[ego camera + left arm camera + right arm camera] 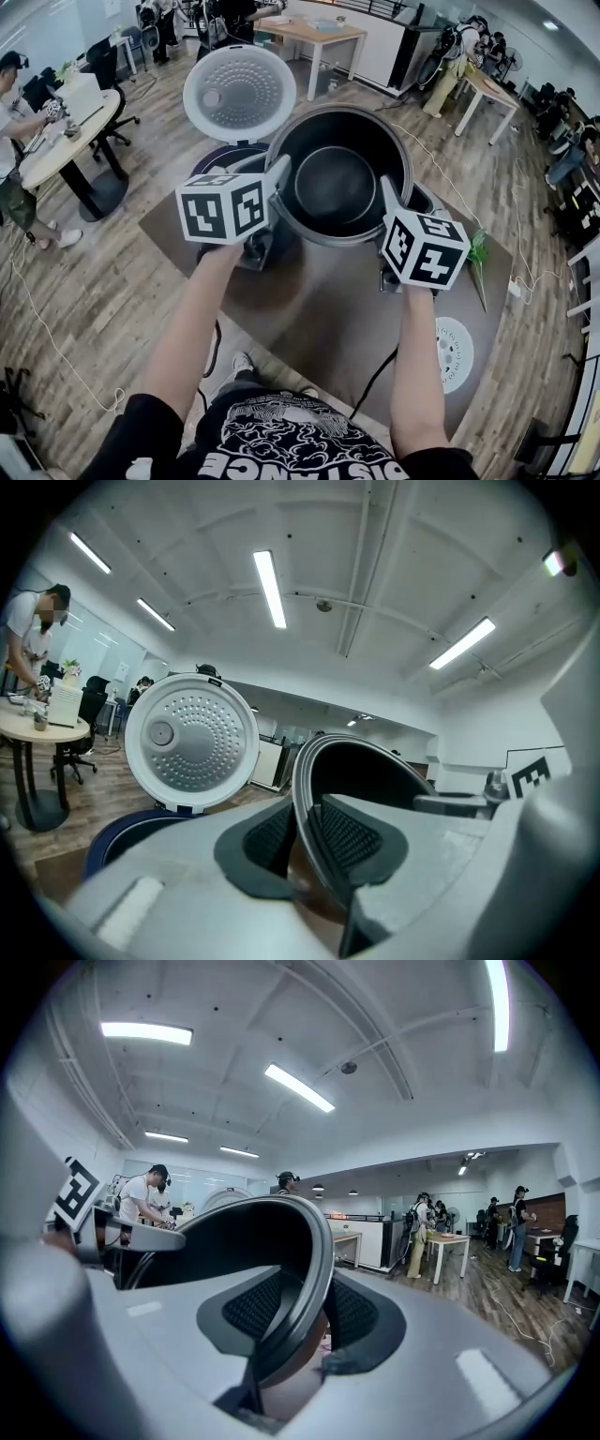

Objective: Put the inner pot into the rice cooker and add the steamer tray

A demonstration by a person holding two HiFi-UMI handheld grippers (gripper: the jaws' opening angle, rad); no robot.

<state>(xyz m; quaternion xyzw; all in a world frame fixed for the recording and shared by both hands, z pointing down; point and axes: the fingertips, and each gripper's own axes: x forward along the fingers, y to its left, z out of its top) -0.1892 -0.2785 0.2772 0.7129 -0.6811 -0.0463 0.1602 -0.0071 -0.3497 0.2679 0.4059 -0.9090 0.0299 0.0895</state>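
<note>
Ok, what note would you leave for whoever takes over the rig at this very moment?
Left tongs: shut on the inner pot, on its rim's left side.
Right tongs: shut on the opposite side of the rim.
The pot is held up between them, next to the rice cooker, whose lid is open.
The steamer tray lies on the table, near right.
Done: pot gripped.
Left: lower it into the cooker, then add the tray.

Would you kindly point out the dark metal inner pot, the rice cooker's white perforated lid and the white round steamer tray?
dark metal inner pot (335, 184): head view, inside bottom.
white perforated lid (240, 92): head view, its centre.
white round steamer tray (456, 354): head view, its middle.
</note>
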